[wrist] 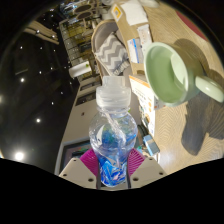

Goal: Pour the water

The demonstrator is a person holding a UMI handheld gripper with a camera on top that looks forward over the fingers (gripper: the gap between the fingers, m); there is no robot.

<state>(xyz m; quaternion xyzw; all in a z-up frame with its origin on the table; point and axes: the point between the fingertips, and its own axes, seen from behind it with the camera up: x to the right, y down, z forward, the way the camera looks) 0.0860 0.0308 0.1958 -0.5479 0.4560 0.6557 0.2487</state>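
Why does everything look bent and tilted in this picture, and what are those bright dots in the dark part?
In the gripper view the wide-angle lens curves straight edges, so the table bows. The scene leans, with the green mug lying sideways. The dots are lights glaring against a dark background. The clear bottle, held between the fingers, glints with highlights.

Dark ceiling (35,75) dotted with small bright lights, tall shelving (78,45) stacked with goods beyond, pale wooden table (185,60) alongside, patterned chair back (112,48) near it
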